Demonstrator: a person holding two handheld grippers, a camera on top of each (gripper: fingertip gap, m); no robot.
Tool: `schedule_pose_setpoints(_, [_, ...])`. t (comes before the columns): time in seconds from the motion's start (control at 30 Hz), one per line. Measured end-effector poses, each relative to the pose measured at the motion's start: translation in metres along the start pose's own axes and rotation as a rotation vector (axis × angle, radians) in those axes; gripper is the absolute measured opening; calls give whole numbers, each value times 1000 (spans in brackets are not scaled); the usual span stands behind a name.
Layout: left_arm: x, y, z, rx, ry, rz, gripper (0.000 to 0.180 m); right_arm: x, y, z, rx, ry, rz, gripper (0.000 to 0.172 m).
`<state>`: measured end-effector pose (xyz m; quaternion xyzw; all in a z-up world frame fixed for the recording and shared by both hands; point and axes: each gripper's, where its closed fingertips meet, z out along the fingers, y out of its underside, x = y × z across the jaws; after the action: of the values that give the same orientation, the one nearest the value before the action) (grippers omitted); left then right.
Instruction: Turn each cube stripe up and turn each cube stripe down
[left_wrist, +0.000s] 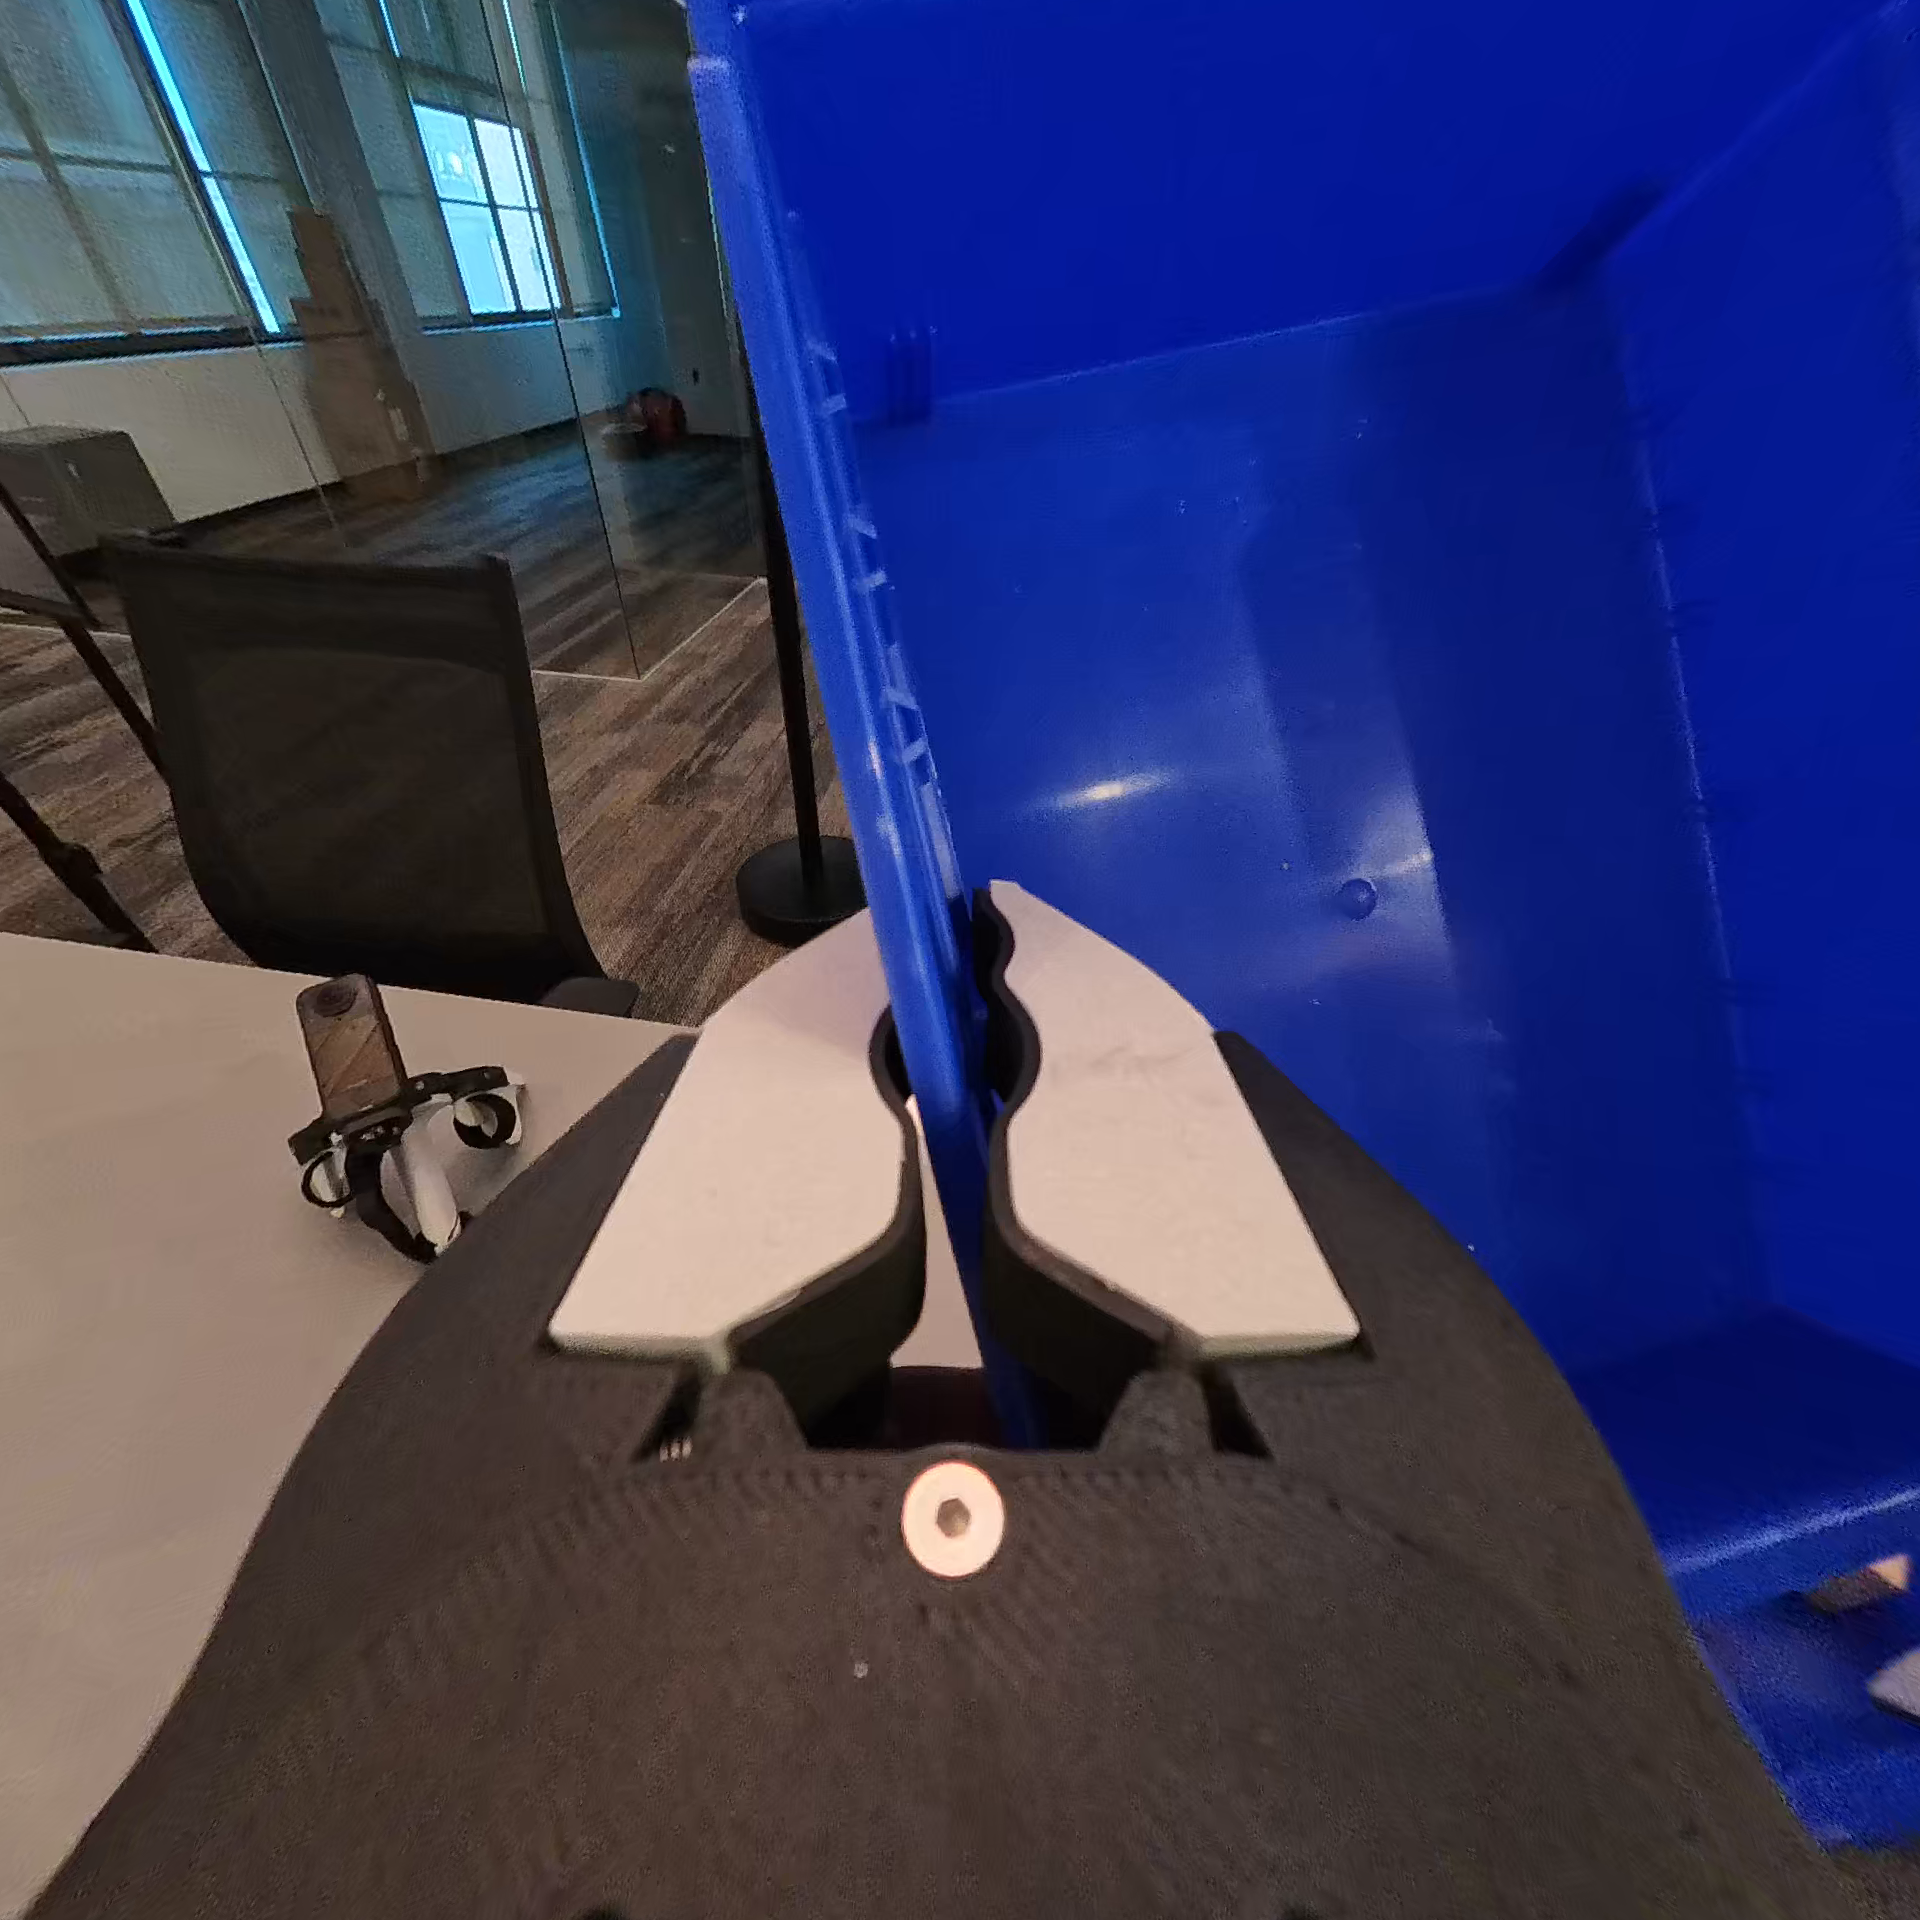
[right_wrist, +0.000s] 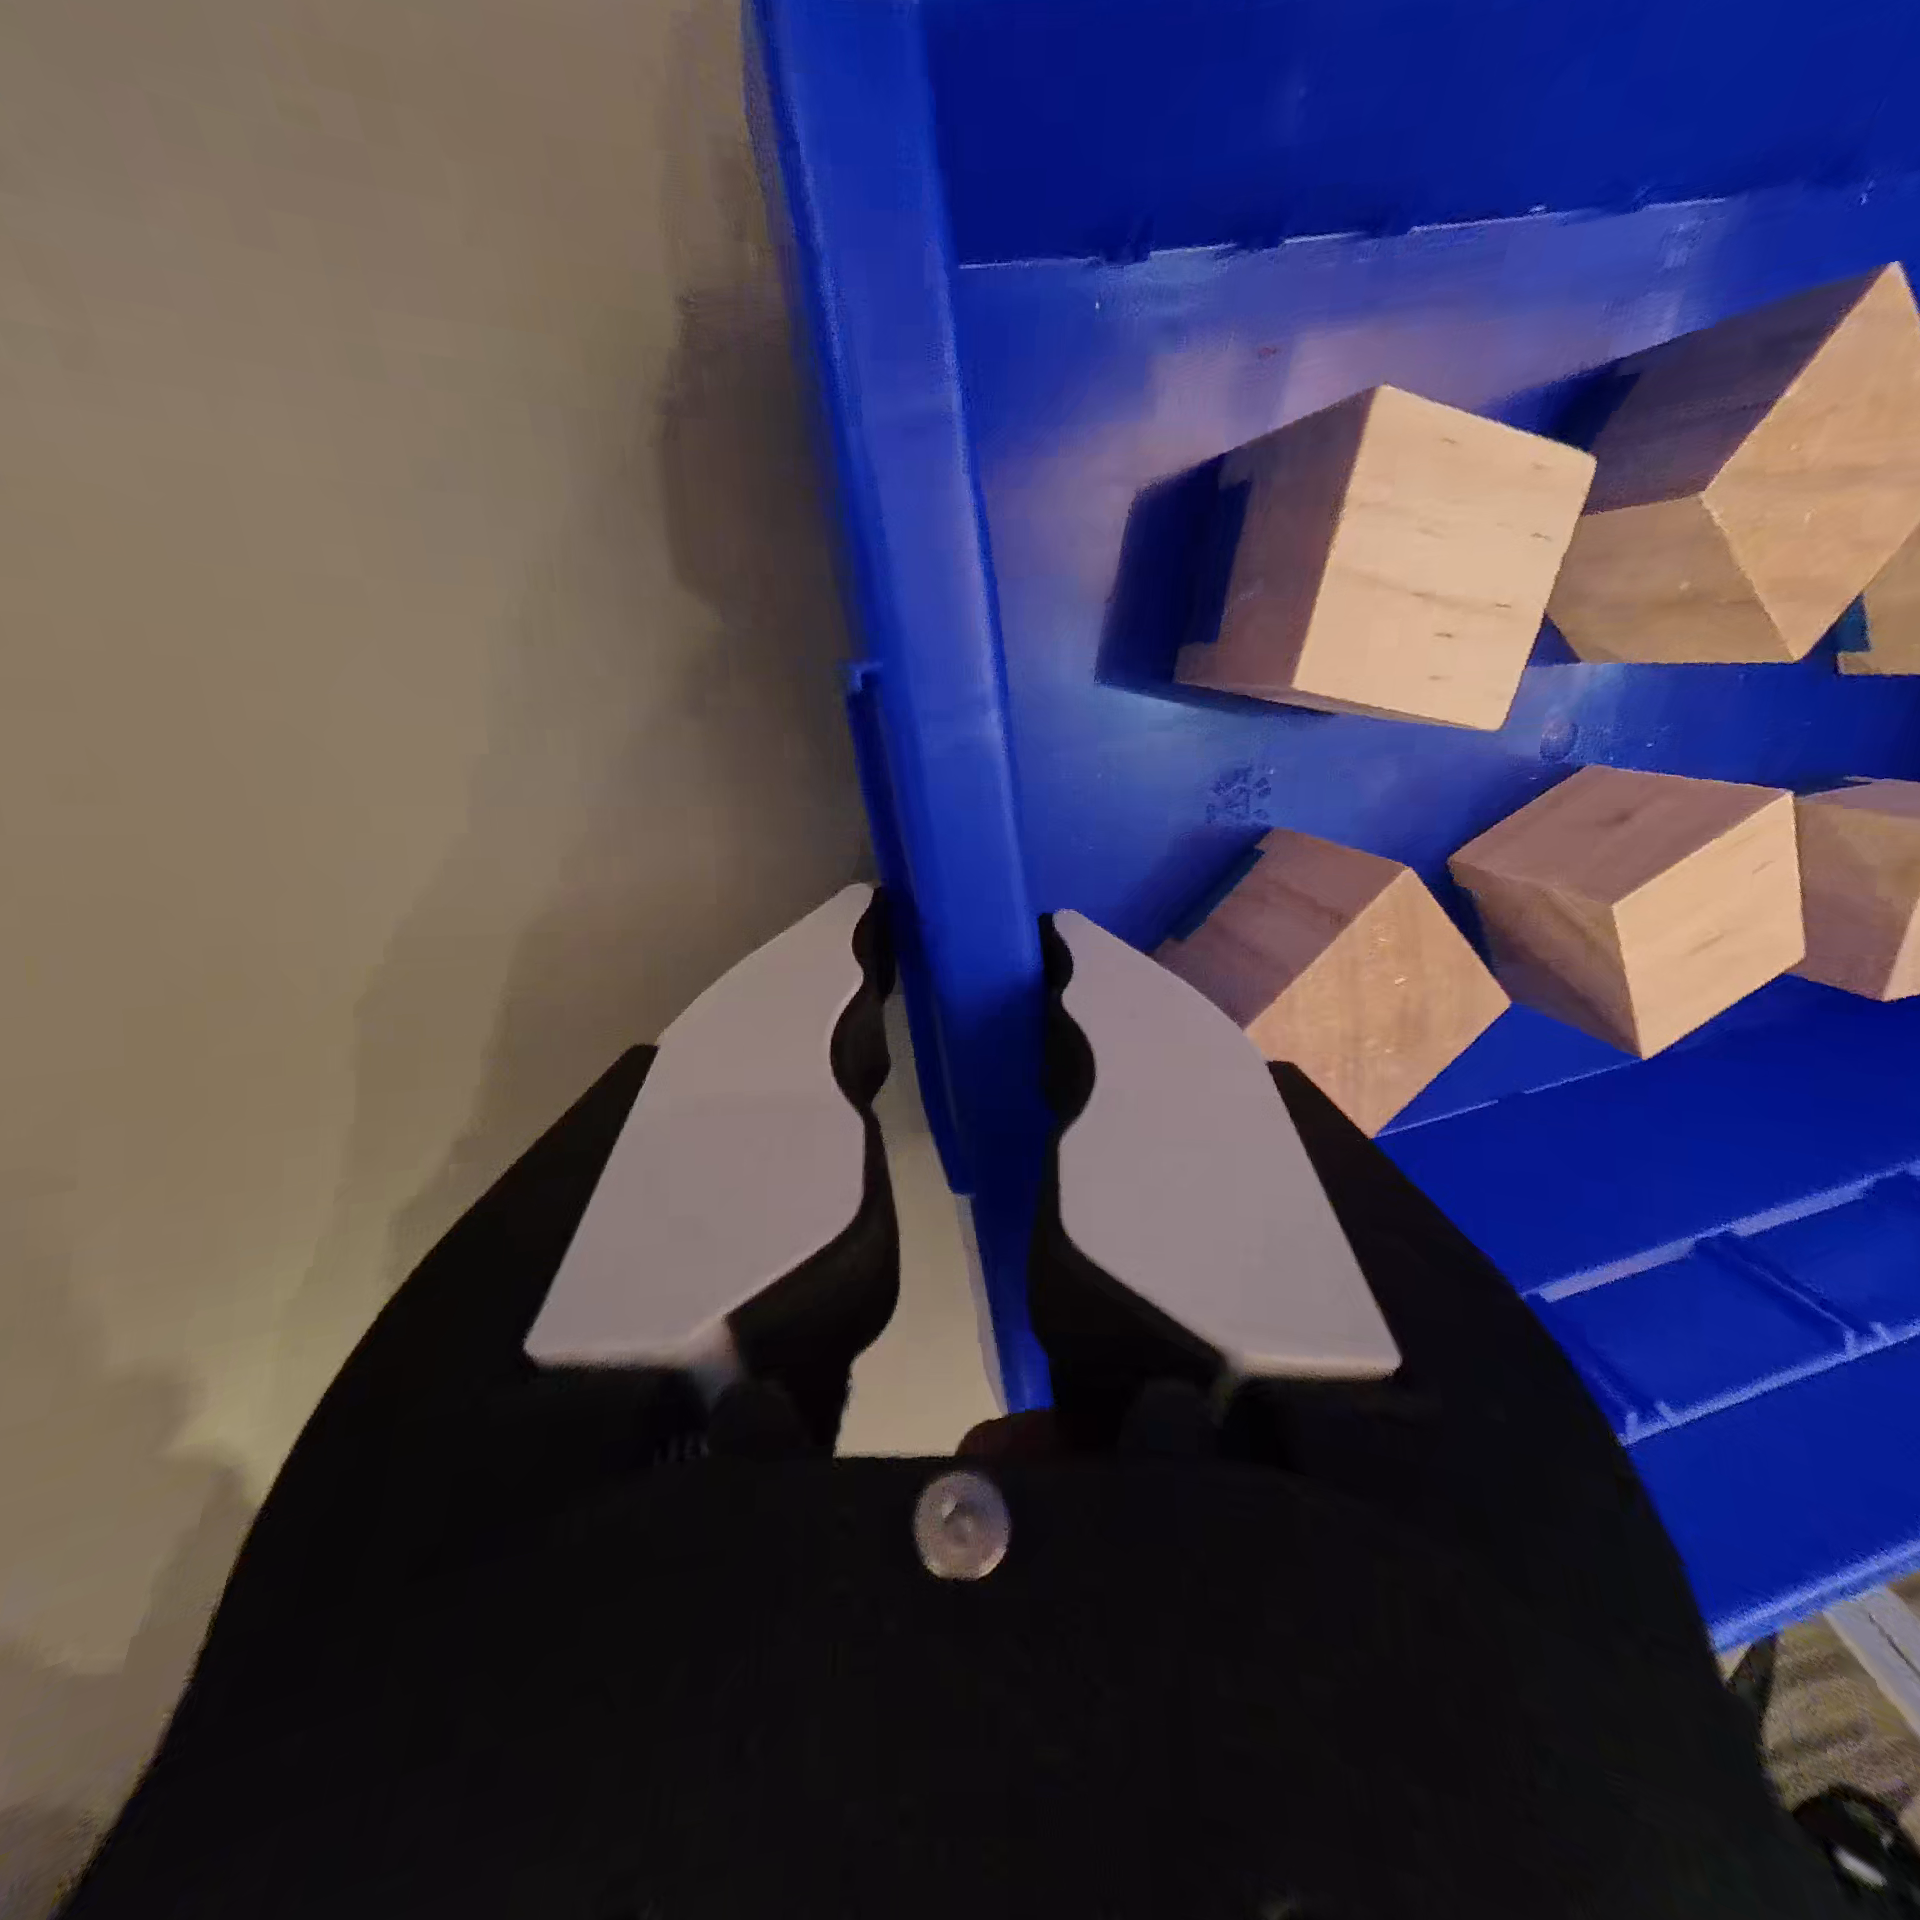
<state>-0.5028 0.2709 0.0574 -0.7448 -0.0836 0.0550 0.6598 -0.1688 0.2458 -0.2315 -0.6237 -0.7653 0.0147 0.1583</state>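
Five wooden cubes (right_wrist: 1392, 561) sit inside a blue bin (right_wrist: 1143, 810). The left gripper (left_wrist: 940, 935) and the right gripper (right_wrist: 961, 935) each have their jaws pinching a bin wall

i'm working in an office — glass partition (left_wrist: 436, 343) and mesh chair (left_wrist: 353, 748) left of my left jaws, white table (left_wrist: 156, 1299) below.

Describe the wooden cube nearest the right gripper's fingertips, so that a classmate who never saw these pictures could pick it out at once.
Find the blue bin that fills the right wrist view. The right gripper straddles its wall, and several wooden cubes lie inside. The wanted cube lies just past the inner finger, the lowest and leftmost, partly hidden behind it.
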Motion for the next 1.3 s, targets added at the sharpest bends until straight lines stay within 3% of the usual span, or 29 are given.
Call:
schedule_pose_setpoints(0.23, [16, -10, 1, 18, 12, 31, 6, 26, -34, 12, 42, 67, 67, 31])
schedule_pose_setpoints(0.3, [26, -18, 0, 47, 31, 32, 6, 20, -32, 2, 104, 61, 49, 51])
schedule_pose_setpoints(0.43, [70, -45, -7, 146, 147, 34, 6, 7, 0, -42, 188, 60, 18, 53])
schedule_pose_setpoints(0.6, [169, -76, -24, 249, 345, 94, 6, -9, 86, -119, 202, 2, 10, 40])
schedule_pose_setpoints(0.77, [303, -82, -30, 280, 535, 203, 6, -4, 203, -212, 207, 2, 146, 35])
schedule_pose_setpoints(0.9, [417, -80, -19, 254, 696, 196, 6, 47, 306, -280, 243, 252, 427, 38])
schedule_pose_setpoints(0.97, [474, -76, -17, 235, 765, 184, 6, 77, 350, -320, 358, 386, 627, 38])
schedule_pose_setpoints(1.03, [532, -69, -19, 213, 823, 186, 6, 94, 377, -373, 608, 505, 769, 29])
schedule_pose_setpoints(1.13, [612, -57, -17, 196, 878, 208, 6, 86, 396, -460, 1032, 652, 791, 30])
schedule_pose_setpoints(1.2, [651, -49, -10, 195, 862, 205, 6, 72, 412, -484, 1097, 707, 794, 40])
schedule_pose_setpoints(1.27, [684, -39, -1, 179, 857, 200, 6, 67, 425, -480, 1031, 710, 806, 59])
schedule_pose_setpoints(1.3, [697, -33, 3, 163, 857, 182, 6, 66, 430, -476, 1009, 700, 813, 56])
